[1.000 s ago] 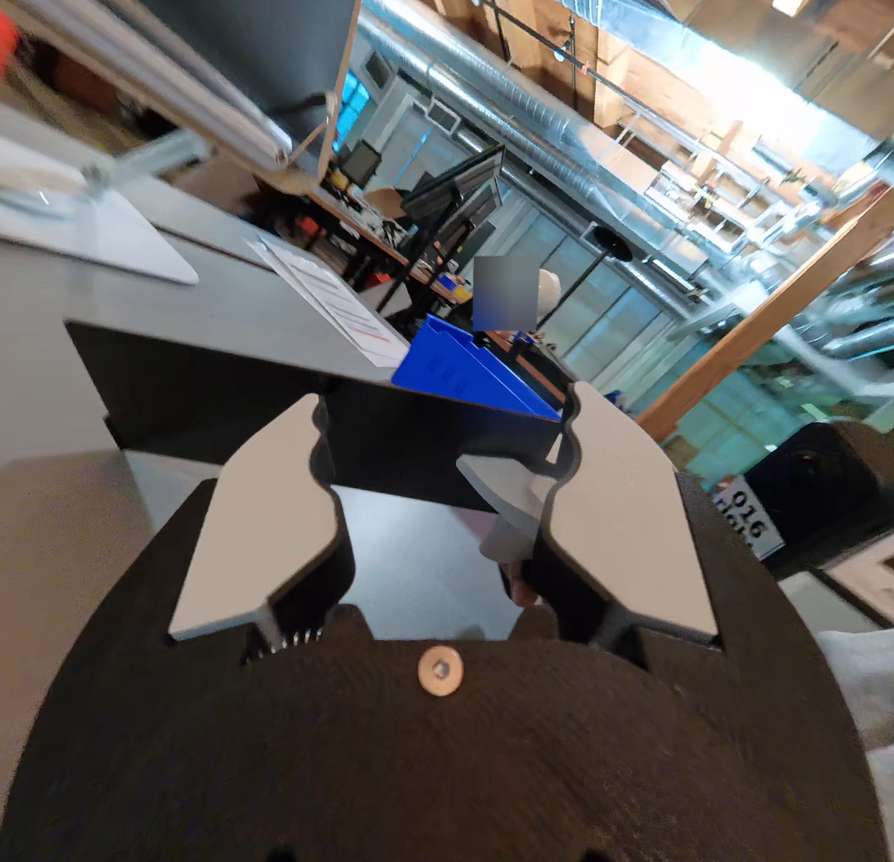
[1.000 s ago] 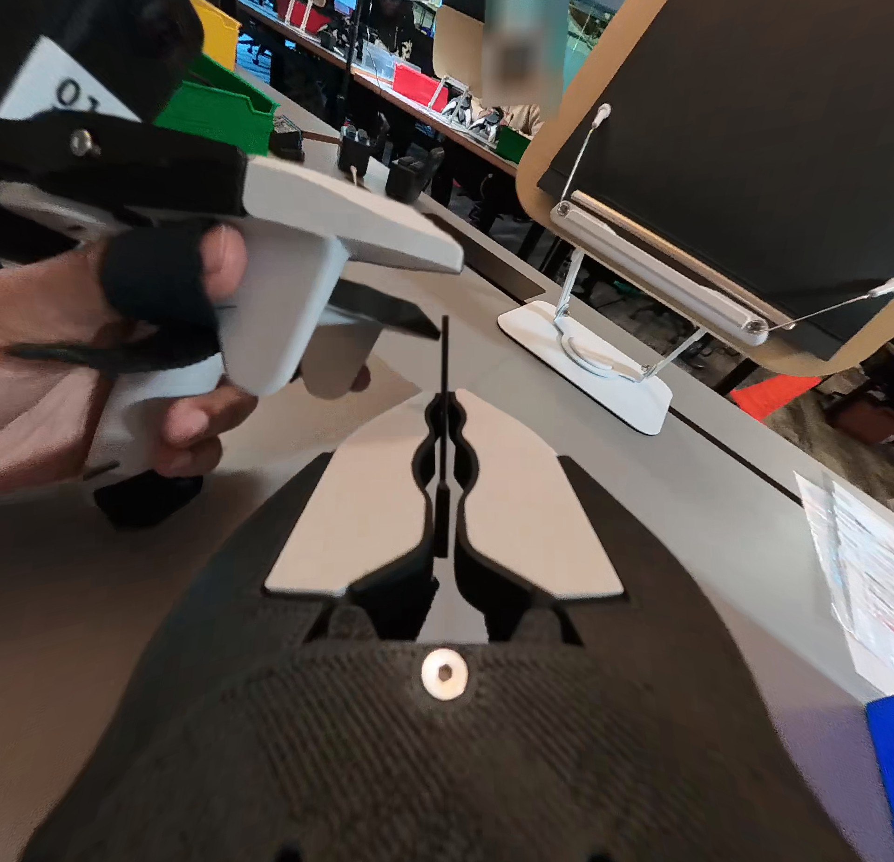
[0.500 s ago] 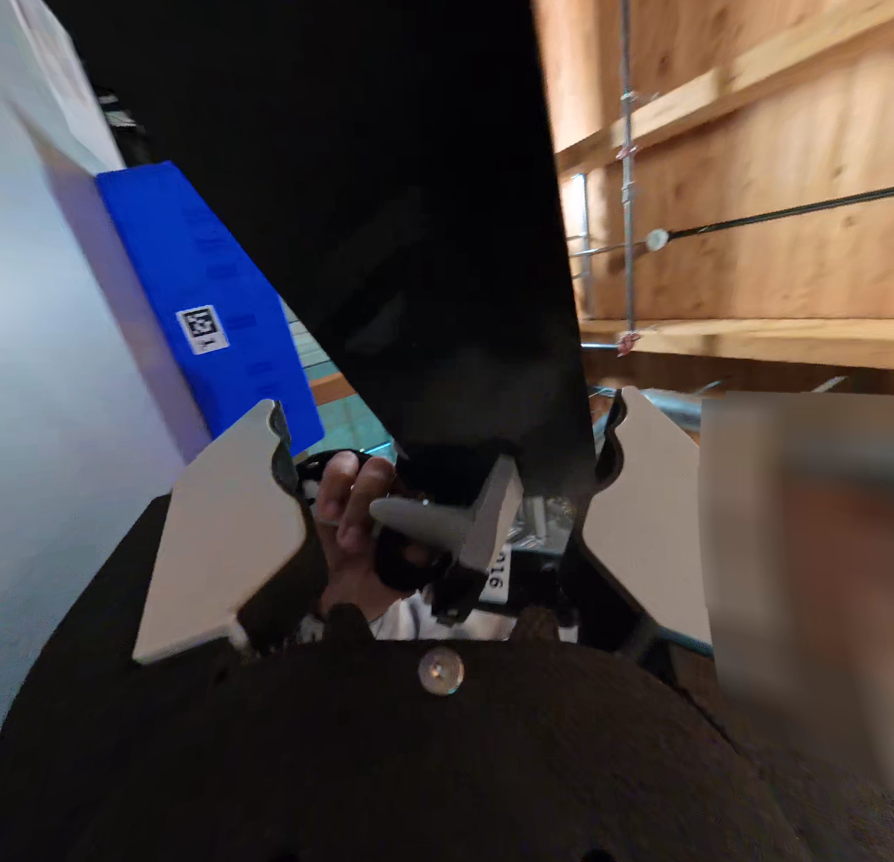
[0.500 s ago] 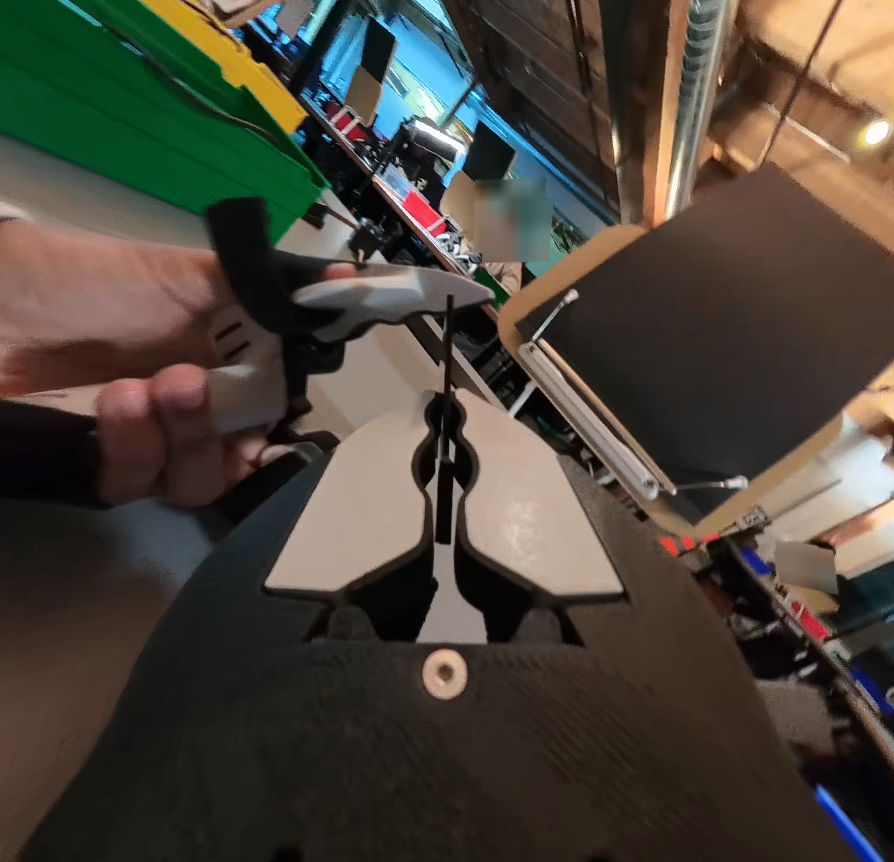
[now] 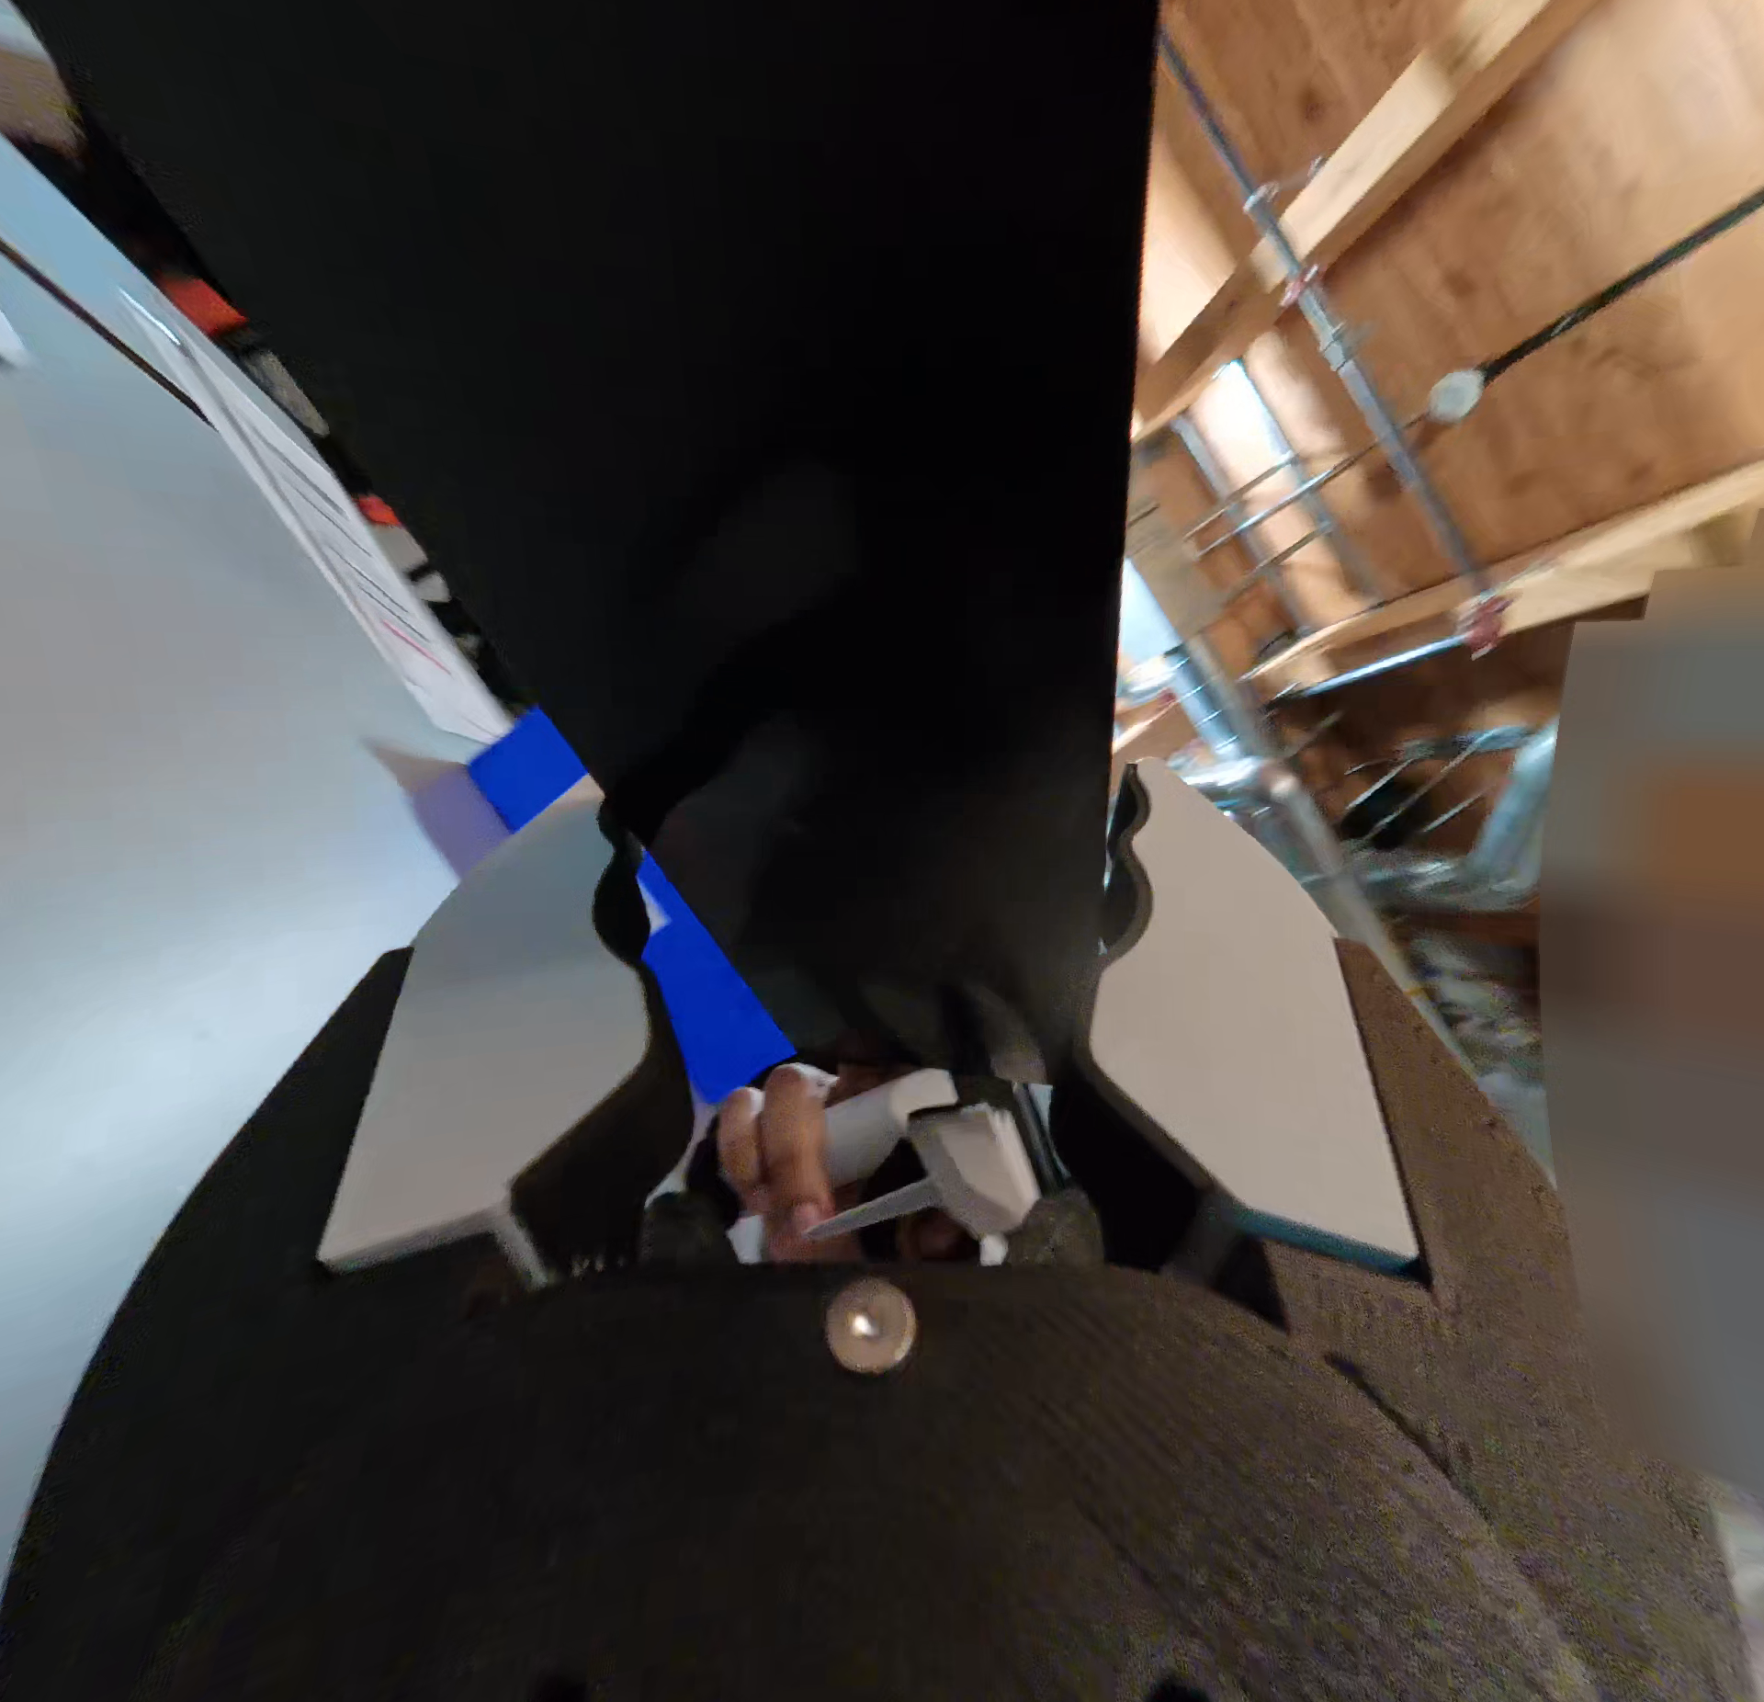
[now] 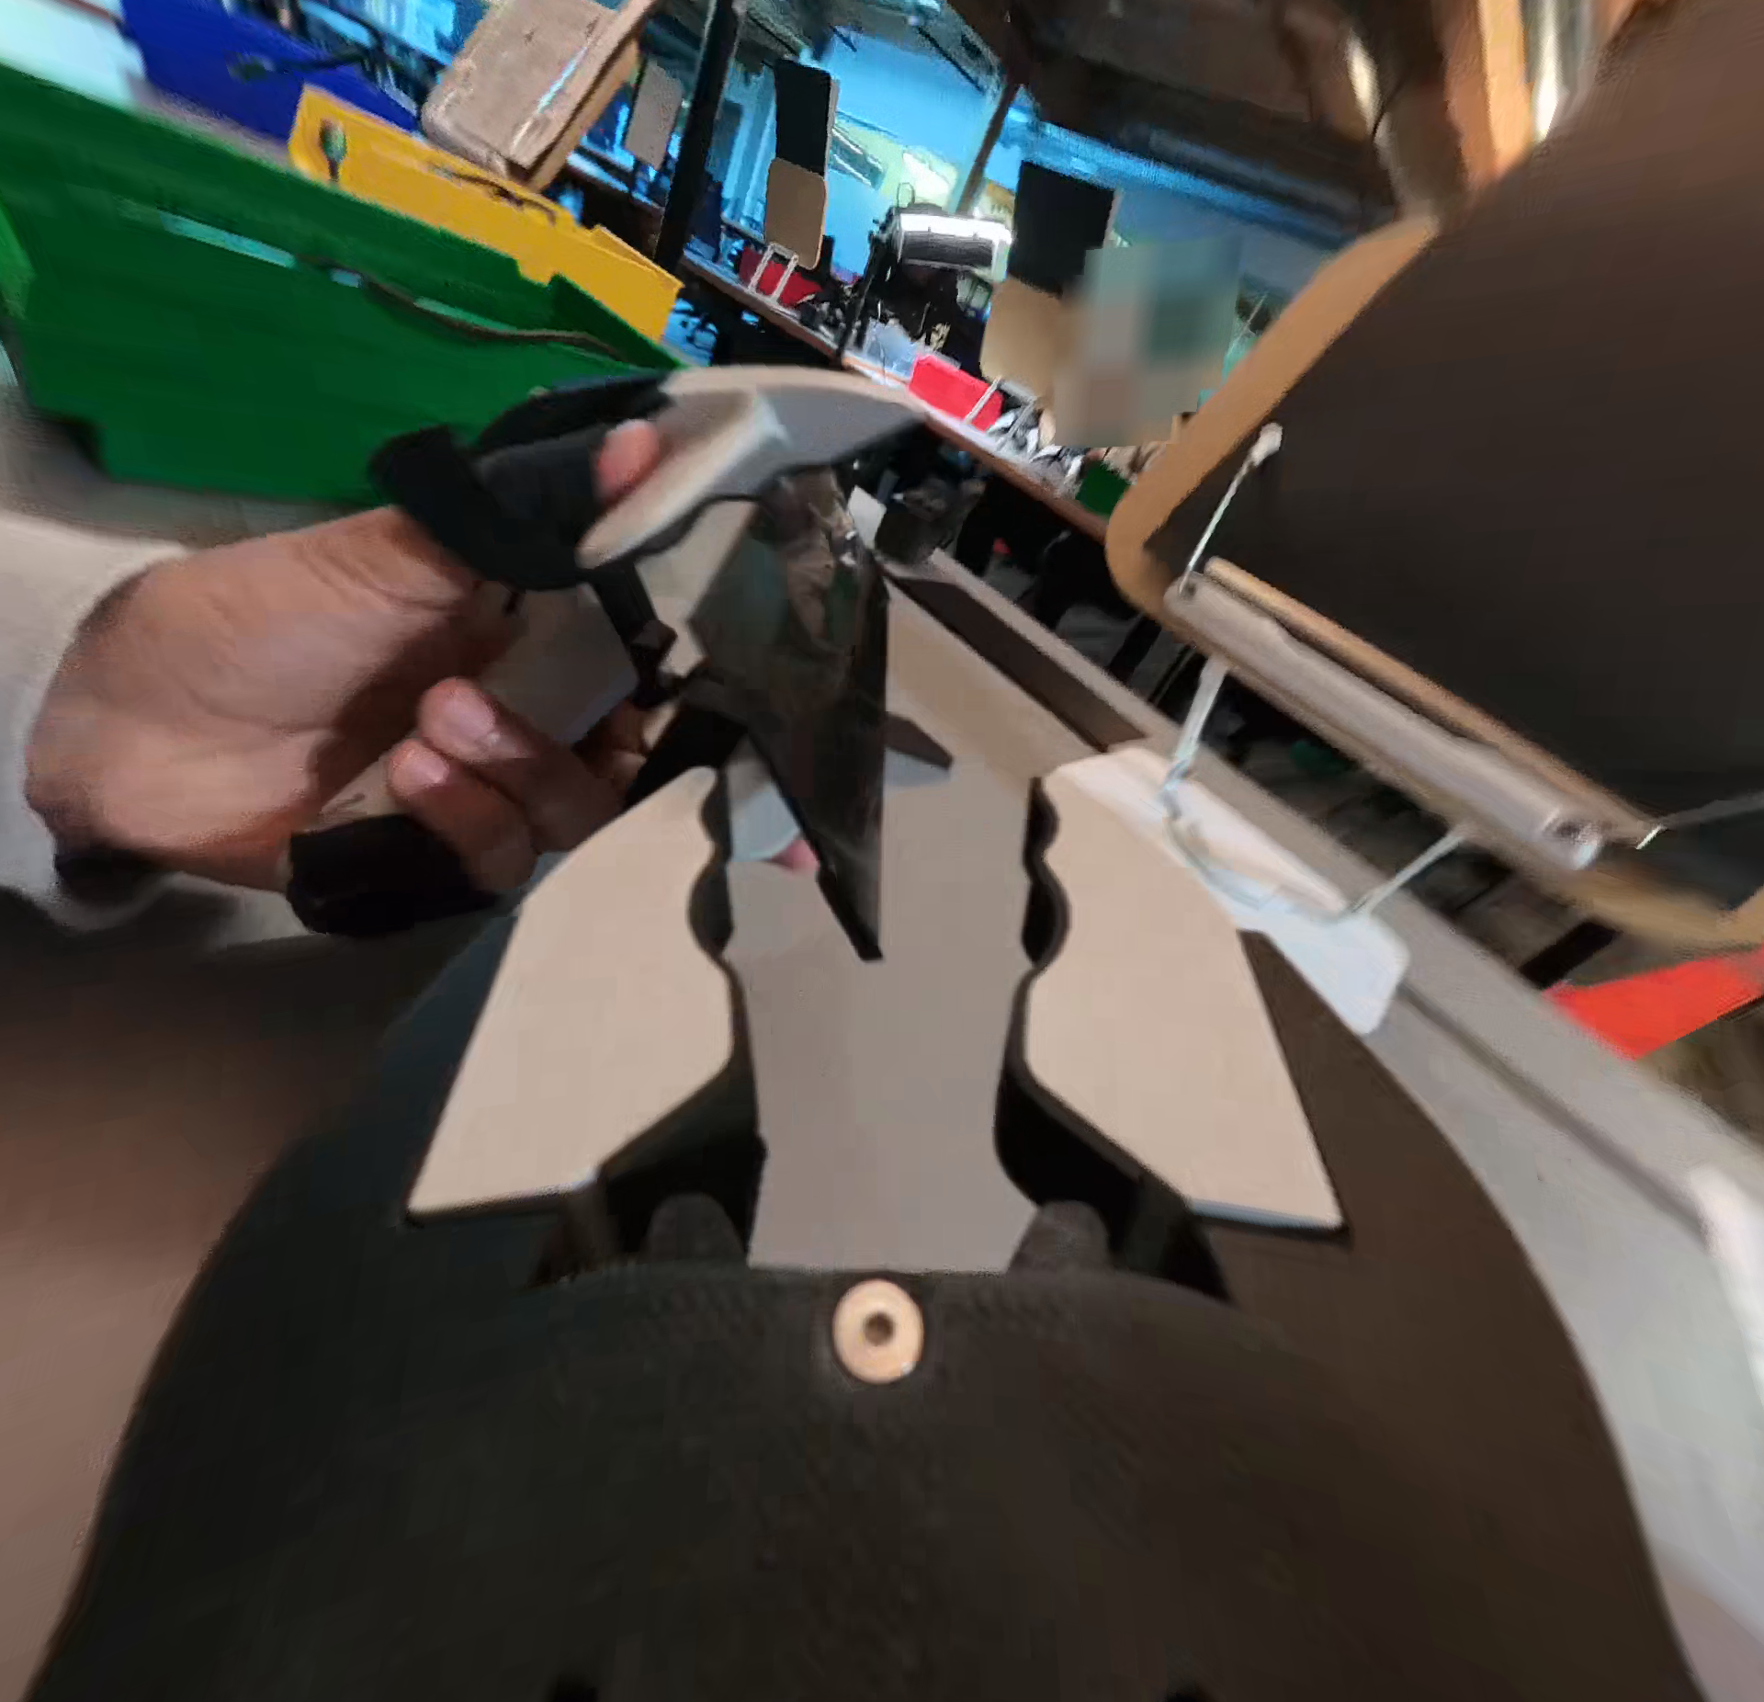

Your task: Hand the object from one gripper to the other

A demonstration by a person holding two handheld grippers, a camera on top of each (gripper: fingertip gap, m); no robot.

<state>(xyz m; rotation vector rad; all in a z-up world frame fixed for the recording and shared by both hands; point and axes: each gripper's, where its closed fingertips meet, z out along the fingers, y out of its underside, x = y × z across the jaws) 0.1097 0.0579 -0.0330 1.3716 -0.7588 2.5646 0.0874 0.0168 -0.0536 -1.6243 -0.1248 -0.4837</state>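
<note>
A thin black sheet (image 5: 716,367) fills the middle of the left wrist view. My left gripper (image 5: 869,816) is shut on it across its width, with both fingertips against its side edges. In the right wrist view the sheet (image 6: 821,701) hangs tilted in the left gripper (image 6: 821,625), which a hand (image 6: 286,663) holds. My right gripper (image 6: 873,782) is open; the sheet's lower corner sits in the gap between its fingers, touching neither. The right gripper also shows below the sheet in the left wrist view (image 5: 916,1179).
A green bin (image 6: 239,348) and a yellow bin (image 6: 477,195) stand at the left on the grey table (image 6: 955,701). A tilted black board on a white-based stand (image 6: 1270,883) is at the right. A blue bin (image 5: 706,997) and a paper (image 5: 315,510) lie on the table.
My right gripper has opened and let go of the sheet's edge. My left gripper has closed on the sheet's sides, and the sheet now tilts in it.
</note>
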